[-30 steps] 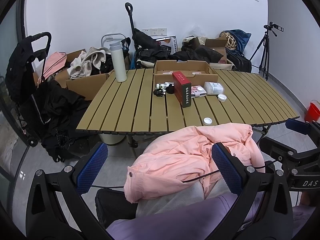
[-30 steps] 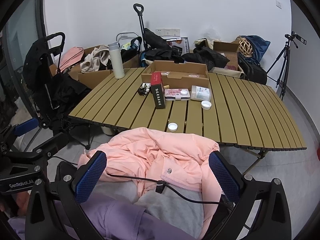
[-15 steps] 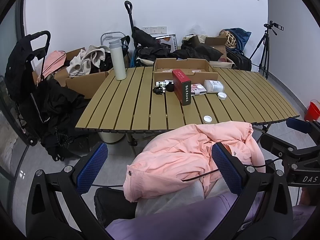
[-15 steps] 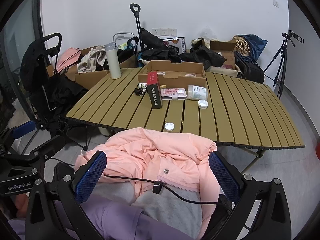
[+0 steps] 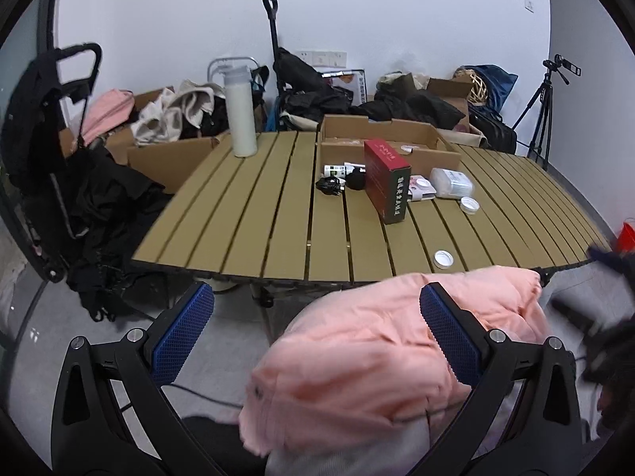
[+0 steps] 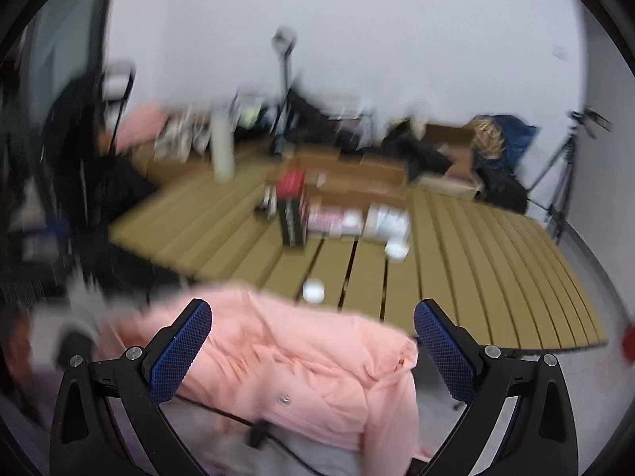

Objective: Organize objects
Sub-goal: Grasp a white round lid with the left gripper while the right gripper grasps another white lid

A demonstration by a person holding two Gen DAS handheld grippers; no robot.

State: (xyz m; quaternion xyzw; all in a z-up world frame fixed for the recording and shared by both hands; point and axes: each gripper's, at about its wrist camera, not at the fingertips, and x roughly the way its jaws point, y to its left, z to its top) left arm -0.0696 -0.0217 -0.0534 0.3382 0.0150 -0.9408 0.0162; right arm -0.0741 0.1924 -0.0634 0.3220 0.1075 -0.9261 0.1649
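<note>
Soft, even indoor light fills both views, bright on the white wall (image 5: 397,20) and casting only faint shadows under the red box (image 5: 387,180) on the slatted table (image 5: 258,214). The left wrist view is mostly sharp, smeared only at its right edge, while the right wrist view is heavily motion-blurred throughout, the table (image 6: 476,246) and clutter streaked. Fisheye bending curves the slats, and black corners ring each frame
</note>
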